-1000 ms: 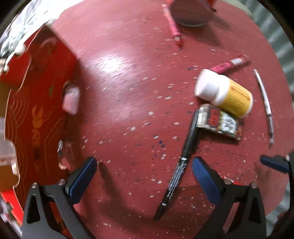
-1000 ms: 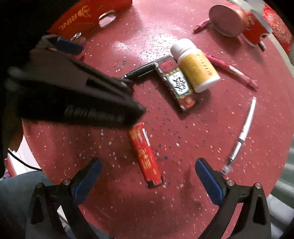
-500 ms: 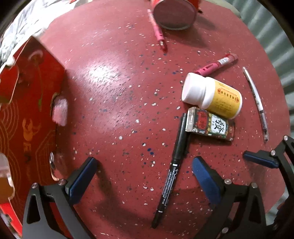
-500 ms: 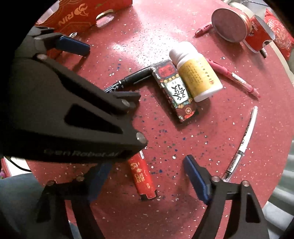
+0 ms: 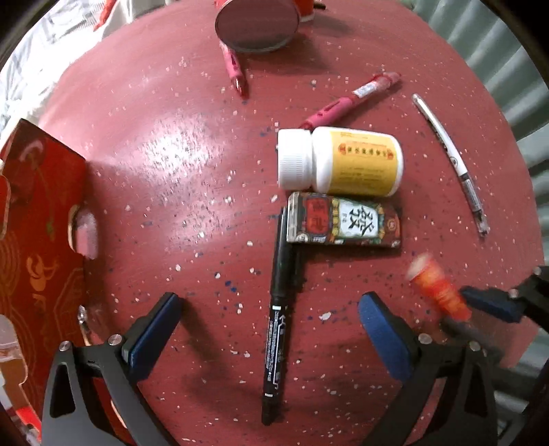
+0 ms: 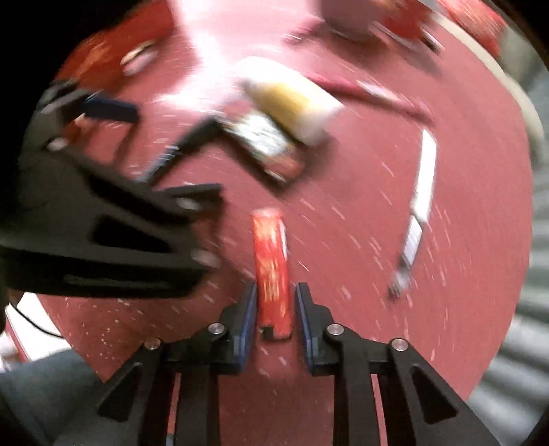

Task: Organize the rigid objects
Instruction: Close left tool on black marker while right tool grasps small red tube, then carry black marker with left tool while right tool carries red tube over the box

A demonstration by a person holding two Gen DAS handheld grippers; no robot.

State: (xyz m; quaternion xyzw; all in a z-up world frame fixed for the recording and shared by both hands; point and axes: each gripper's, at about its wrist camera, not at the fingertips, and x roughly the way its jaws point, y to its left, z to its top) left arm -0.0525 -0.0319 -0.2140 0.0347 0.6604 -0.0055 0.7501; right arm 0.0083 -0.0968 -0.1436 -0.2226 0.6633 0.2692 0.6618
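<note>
My right gripper (image 6: 276, 291) points down at the red speckled table (image 5: 164, 192), its jaws closing on a slim red box (image 6: 272, 264) that fills the gap between the blue pads. In the left wrist view the same red box (image 5: 435, 288) shows blurred and tilted at the right gripper (image 5: 463, 308). My left gripper (image 5: 267, 302) stands open over a black marker (image 5: 278, 315) lying lengthwise between its fingers. Beyond the marker lie a patterned card pack (image 5: 343, 223) and a white bottle with a yellow label (image 5: 343, 161), side by side.
A red pen (image 5: 353, 99) and a white pen (image 5: 449, 157) lie at the right. Another red pen (image 5: 235, 73) and a round tin (image 5: 257, 25) sit at the far edge. A red cardboard box (image 5: 37, 223) stands at the left. The right wrist view is motion-blurred.
The right gripper went from wide open to closed around the red box, turning as it did. The left gripper shifted, so the marker, pack and bottle now sit nearer the middle of its view.
</note>
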